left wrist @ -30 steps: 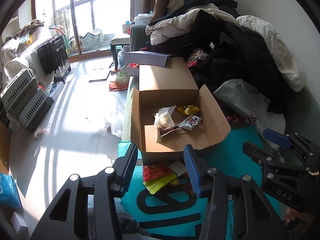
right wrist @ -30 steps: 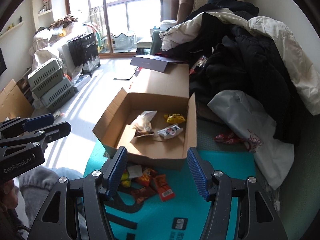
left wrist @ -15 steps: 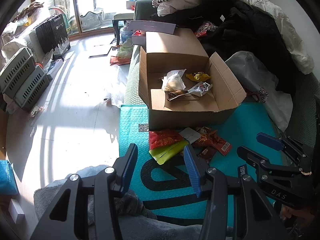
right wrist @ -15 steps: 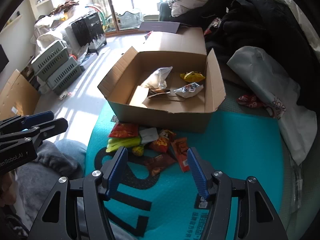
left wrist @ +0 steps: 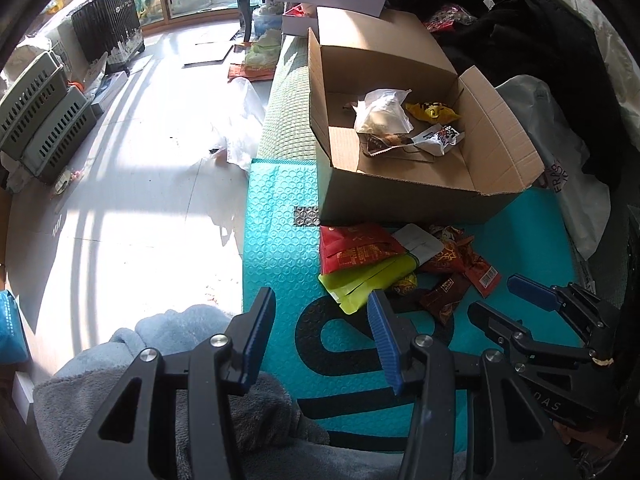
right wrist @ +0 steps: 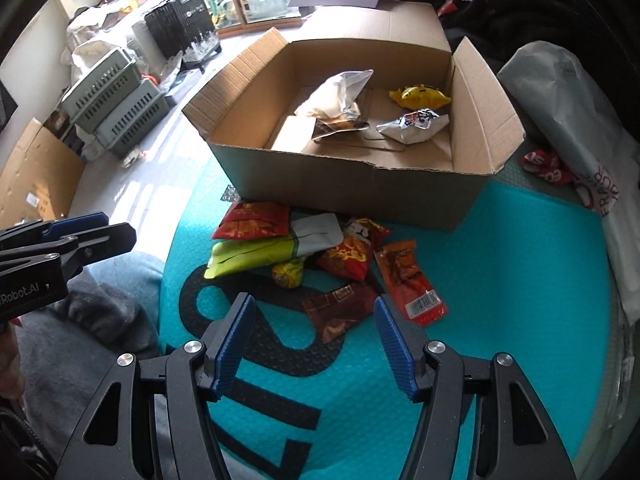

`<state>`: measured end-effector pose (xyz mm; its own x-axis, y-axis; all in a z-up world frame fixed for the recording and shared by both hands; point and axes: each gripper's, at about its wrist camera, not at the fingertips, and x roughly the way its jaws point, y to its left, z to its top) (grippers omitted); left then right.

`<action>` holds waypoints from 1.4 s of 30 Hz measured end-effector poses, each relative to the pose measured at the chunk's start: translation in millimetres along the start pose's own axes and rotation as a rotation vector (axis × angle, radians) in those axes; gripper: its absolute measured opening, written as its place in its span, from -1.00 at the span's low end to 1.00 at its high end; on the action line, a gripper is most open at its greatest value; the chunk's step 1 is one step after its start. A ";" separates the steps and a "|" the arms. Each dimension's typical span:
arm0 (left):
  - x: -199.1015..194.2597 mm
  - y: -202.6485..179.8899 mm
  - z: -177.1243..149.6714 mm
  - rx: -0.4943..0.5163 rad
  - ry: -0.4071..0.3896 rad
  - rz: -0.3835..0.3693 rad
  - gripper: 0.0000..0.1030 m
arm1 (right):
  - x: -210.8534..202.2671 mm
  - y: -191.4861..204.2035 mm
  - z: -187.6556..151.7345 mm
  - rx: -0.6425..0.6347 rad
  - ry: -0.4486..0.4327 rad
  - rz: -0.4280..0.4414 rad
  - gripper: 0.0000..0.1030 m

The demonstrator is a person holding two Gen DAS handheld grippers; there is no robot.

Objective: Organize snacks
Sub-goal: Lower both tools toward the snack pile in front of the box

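An open cardboard box stands on a teal bubble mat. Inside it lie a clear bag, a yellow packet and a silver-white packet. In front of the box is a loose pile of snacks: a red packet, a yellow-green pouch, a brown packet and an orange packet. My right gripper hangs open just before the brown packet and holds nothing. My left gripper is open and empty too, at the pile's near left.
Bare floor with stacked green crates lies off the mat's left edge. Dark and white clothes and a white plastic bag crowd the right side. A person's grey fleece-covered leg is below the left gripper. A red wrapper lies right of the box.
Both grippers have come down and tipped toward the mat. The box has slid up in both views, and the snack pile now lies just ahead of the fingers. Jaw gaps look unchanged.
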<state>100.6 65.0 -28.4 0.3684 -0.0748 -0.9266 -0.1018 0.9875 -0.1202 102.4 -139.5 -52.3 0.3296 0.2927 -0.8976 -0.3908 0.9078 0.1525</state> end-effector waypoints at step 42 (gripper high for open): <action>69.9 3.7 14.0 -0.020 0.171 -0.146 -0.09 | 80.4 -40.6 -3.0 0.277 0.119 0.021 0.22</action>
<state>138.9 65.4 -88.6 0.2186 -0.2412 -0.9455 -0.0779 0.9616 -0.2633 142.2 -153.7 -131.8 0.2148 0.2899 -0.9326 -0.1416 0.9541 0.2640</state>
